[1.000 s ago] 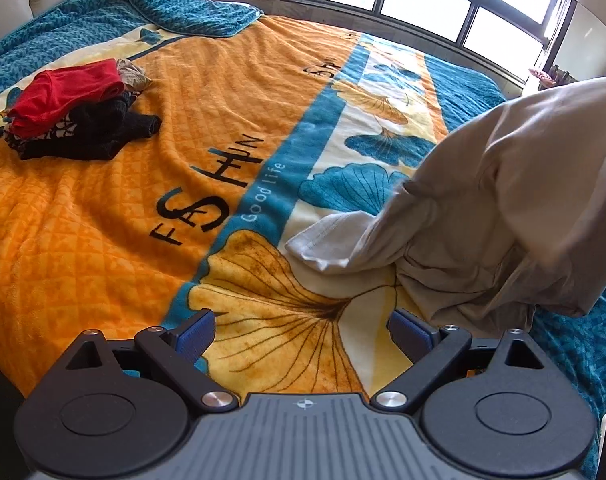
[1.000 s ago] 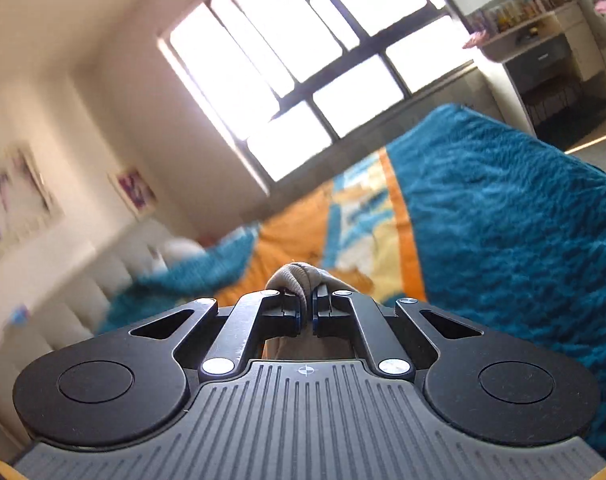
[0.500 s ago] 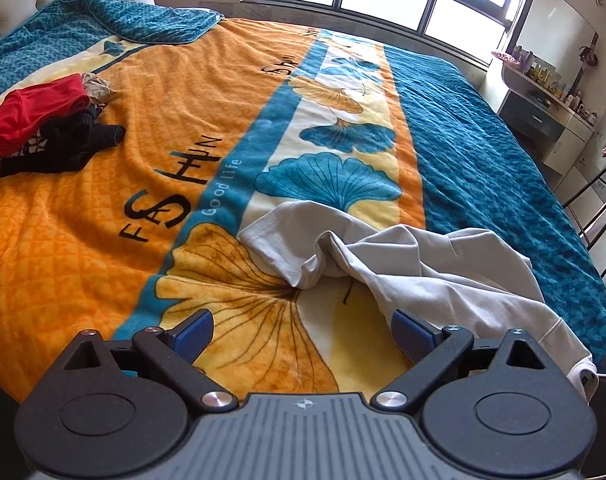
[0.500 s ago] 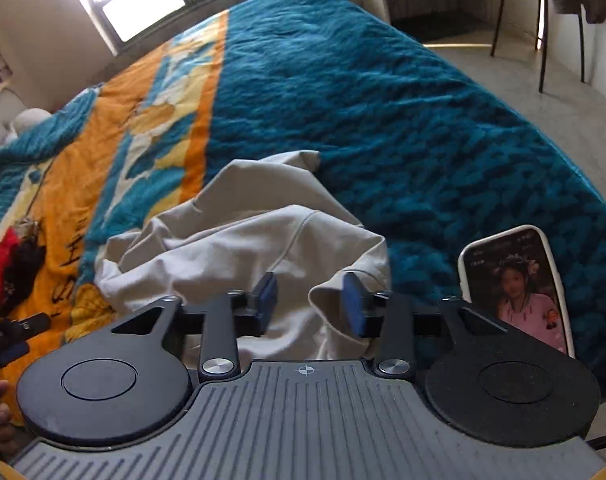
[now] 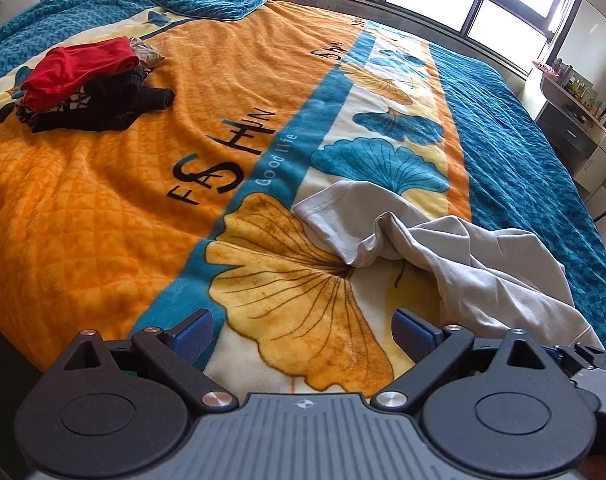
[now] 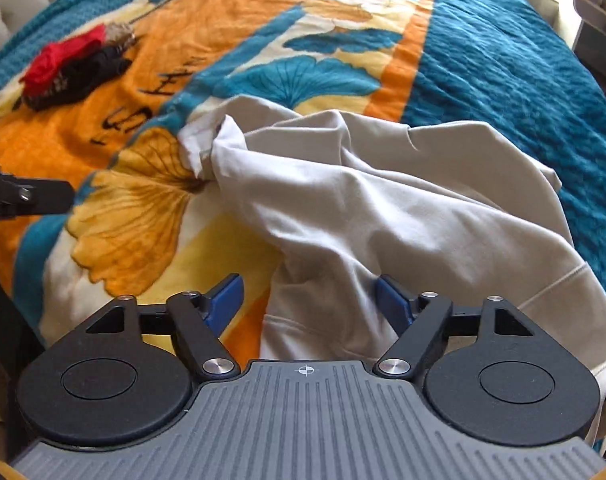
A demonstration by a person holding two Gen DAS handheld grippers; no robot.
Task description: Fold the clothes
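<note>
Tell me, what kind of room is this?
Most likely a bedroom. A big bed with an orange and teal blanket fills the view, with a padded headboard at its far end. Clothes lie on it: a rumpled beige top and a red and black pile.

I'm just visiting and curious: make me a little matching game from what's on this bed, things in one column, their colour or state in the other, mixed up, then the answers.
Things:
1. sweatshirt
2. top garment of the pile
3. far side of the blanket
4. right gripper

Colour or state:
A. teal
B. jaws opening, fabric between them, not pinched
C. red
D. beige, crumpled

Pairs: 1-D, 2-C, 3-A, 4-B
</note>
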